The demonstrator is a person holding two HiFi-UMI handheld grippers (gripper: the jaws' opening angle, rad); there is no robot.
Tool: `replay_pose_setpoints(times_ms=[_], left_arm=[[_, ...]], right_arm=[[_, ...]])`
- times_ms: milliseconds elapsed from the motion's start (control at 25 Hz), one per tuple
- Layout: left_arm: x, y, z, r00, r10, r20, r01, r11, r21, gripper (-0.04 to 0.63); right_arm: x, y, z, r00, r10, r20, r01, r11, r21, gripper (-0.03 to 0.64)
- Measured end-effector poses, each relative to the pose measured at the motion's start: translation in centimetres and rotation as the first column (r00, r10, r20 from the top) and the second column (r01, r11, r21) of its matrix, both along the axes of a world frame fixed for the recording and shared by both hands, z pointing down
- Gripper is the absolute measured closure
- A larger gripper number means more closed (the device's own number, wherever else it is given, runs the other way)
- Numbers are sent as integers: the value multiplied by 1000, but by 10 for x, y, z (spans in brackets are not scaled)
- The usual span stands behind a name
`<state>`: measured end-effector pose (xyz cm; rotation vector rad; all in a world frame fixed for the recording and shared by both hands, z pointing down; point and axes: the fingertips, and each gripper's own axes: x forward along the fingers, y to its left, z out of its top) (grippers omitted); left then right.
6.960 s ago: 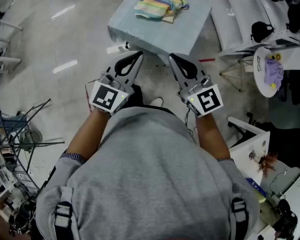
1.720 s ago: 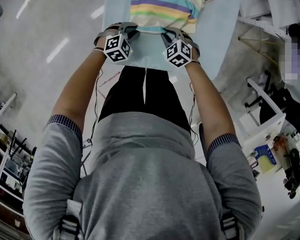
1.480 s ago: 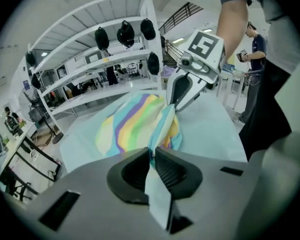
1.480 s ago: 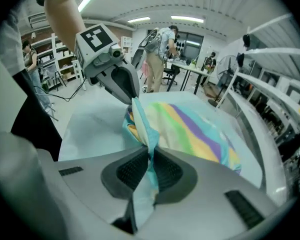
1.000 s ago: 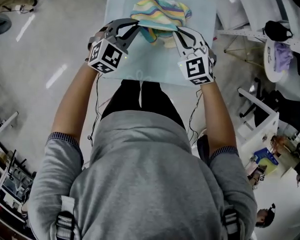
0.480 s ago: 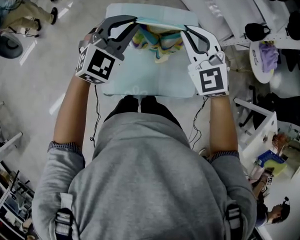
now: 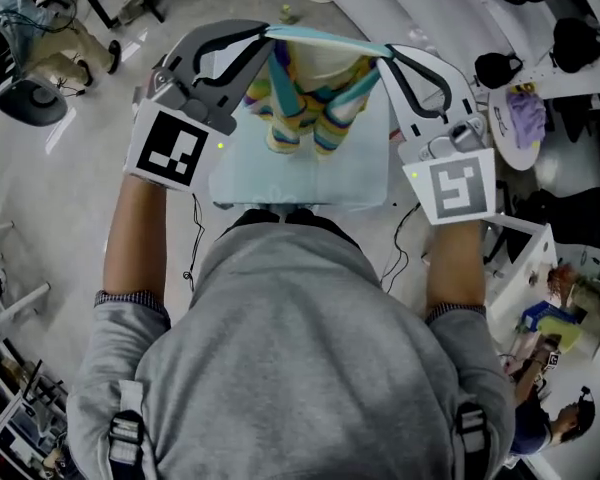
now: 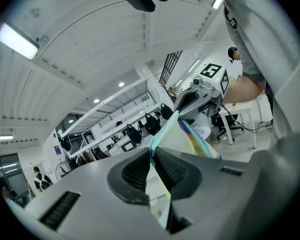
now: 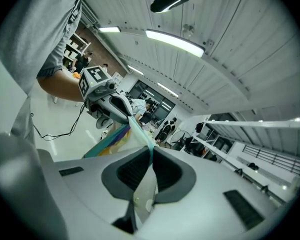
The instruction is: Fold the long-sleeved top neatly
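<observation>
The long-sleeved top (image 7: 305, 98), striped in yellow, teal and purple, hangs in a bunch above the pale blue table (image 7: 280, 183). Its teal edge is stretched between my two grippers, which are raised high. My left gripper (image 7: 267, 34) is shut on one end of that edge, my right gripper (image 7: 383, 56) on the other. In the left gripper view the cloth (image 8: 190, 139) is pinched between the dark pads of the left gripper (image 8: 152, 154). The right gripper view shows the same: fabric (image 9: 112, 139) runs out from the shut right gripper (image 9: 150, 151) toward the other gripper.
A round white side table (image 7: 520, 118) with a purple item stands at the right, with dark chairs behind it. White shelving (image 7: 520, 258) is at the lower right. A person sits at the upper left (image 7: 50, 38). Bare floor lies left of the table.
Both grippers have risen together with the top's edge in them. The top has come up off the table and now hangs between them.
</observation>
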<state>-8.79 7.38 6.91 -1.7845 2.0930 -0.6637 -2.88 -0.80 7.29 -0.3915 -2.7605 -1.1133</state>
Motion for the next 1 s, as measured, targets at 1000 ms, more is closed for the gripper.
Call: replay_pose_setpoints(times_ms=[1000], left_arm=[[66, 39, -27, 999, -33, 0, 33, 999, -32, 554]], right_arm=[[67, 42, -32, 996, 29, 81, -21, 996, -91, 583]])
